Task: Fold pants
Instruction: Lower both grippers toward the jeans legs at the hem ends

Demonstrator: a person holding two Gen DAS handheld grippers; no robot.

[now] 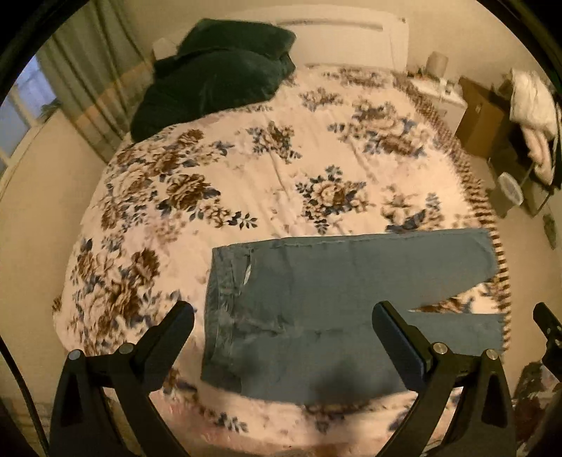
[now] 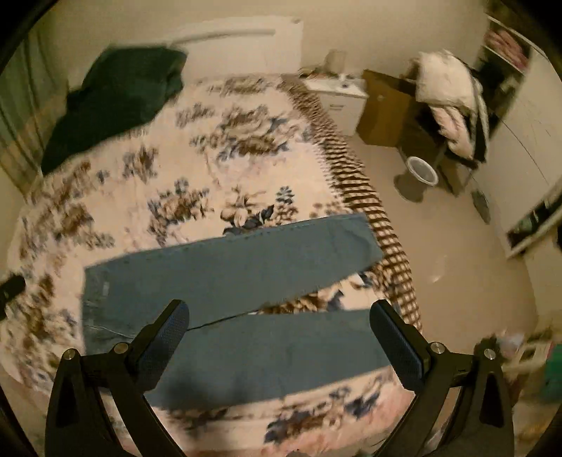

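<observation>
**Room surroundings**

Floral bedspread (image 1: 217, 147) covers the bed. Dark green blanket (image 1: 214, 81) bunched near white headboard (image 1: 337, 24). Beside the bed: white nightstand (image 2: 337, 93), brown cardboard box (image 2: 381, 109), white bin (image 2: 422, 170) on the floor.

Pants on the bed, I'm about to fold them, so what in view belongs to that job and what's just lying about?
For the job:
- blue pants, spread flat, legs apart
- floral bedspread under them
- left gripper and right gripper, jaws open

Lying about:
- dark green pillows
- cardboard box
- heap of bedding
</observation>
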